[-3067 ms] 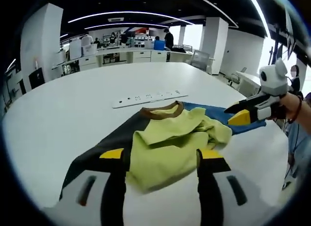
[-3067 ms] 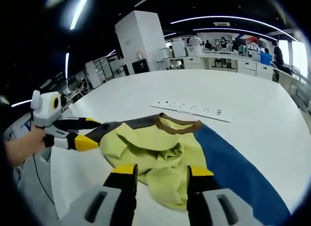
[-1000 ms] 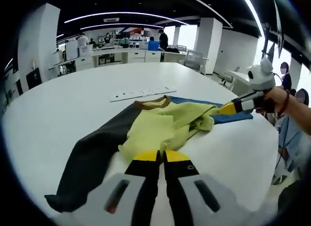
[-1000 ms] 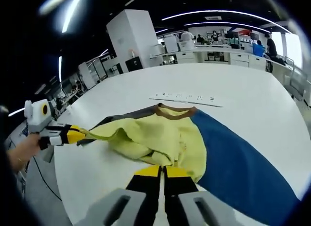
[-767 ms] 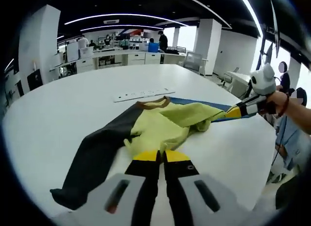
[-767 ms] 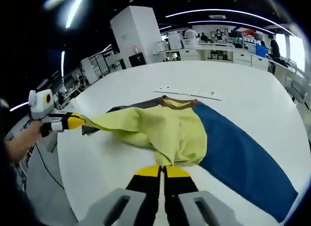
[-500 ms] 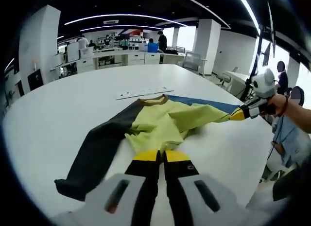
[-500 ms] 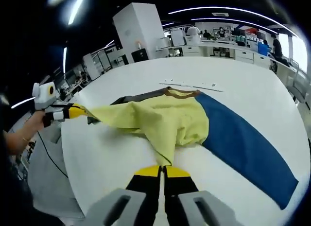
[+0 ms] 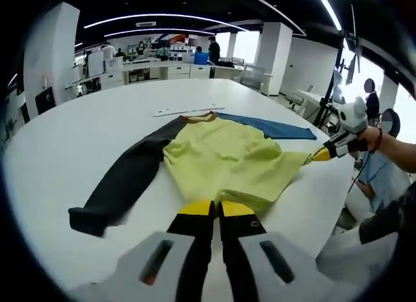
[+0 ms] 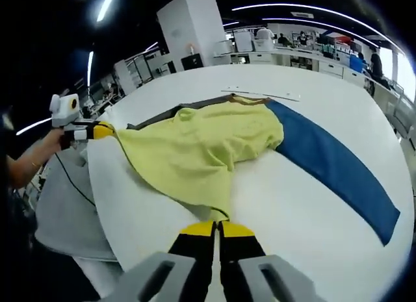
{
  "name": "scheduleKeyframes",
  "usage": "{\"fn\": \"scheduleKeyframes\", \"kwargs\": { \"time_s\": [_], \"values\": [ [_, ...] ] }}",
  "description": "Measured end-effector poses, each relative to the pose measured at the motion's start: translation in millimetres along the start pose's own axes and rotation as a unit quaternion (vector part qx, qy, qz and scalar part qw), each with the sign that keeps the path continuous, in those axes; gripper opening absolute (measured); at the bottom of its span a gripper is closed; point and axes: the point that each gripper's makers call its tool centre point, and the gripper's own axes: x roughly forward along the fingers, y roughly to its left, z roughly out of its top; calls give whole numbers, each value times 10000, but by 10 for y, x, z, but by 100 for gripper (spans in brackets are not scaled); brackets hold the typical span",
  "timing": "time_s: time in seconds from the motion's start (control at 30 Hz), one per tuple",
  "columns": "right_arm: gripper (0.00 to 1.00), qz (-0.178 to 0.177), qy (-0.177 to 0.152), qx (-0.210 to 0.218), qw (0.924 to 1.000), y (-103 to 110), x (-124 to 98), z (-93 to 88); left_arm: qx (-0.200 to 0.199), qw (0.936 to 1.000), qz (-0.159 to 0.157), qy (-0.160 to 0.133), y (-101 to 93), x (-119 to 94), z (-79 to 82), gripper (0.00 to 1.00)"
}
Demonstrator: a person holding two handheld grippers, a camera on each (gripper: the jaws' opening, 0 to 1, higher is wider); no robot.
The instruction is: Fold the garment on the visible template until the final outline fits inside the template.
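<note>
The garment (image 9: 221, 156), yellow-bodied with one black sleeve (image 9: 127, 178) and one blue sleeve (image 9: 270, 126), is seen spread on the white table (image 9: 78, 130) directly ahead of both claws. The left gripper (image 9: 211, 210) is clenched on the yellow hem just past its closed yellow tips, the black sleeve trailing off to its left and the blue one lying far ahead to its right. The right gripper (image 10: 218, 229) is likewise clamped on the opposite hem corner at its tips, with the blue sleeve (image 10: 331, 169) stretched out to its right.

Two low, near views from opposite hem corners, sharing the garment (image 9: 224, 156).
</note>
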Motion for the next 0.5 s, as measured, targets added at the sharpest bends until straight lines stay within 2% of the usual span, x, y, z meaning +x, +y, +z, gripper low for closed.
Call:
{"fn": "scheduleKeyframes", "kwargs": {
  "time_s": [0.33, 0.5],
  "values": [
    [0, -33, -42, -6, 10000, 89, -169, -171, -58, 9999, -26, 147, 11, -114, -265, 0],
    [0, -161, -102, -158, 9997, 131, -255, -223, 19, 9996, -74, 254, 38, -136, -407, 0]
  ]
}}
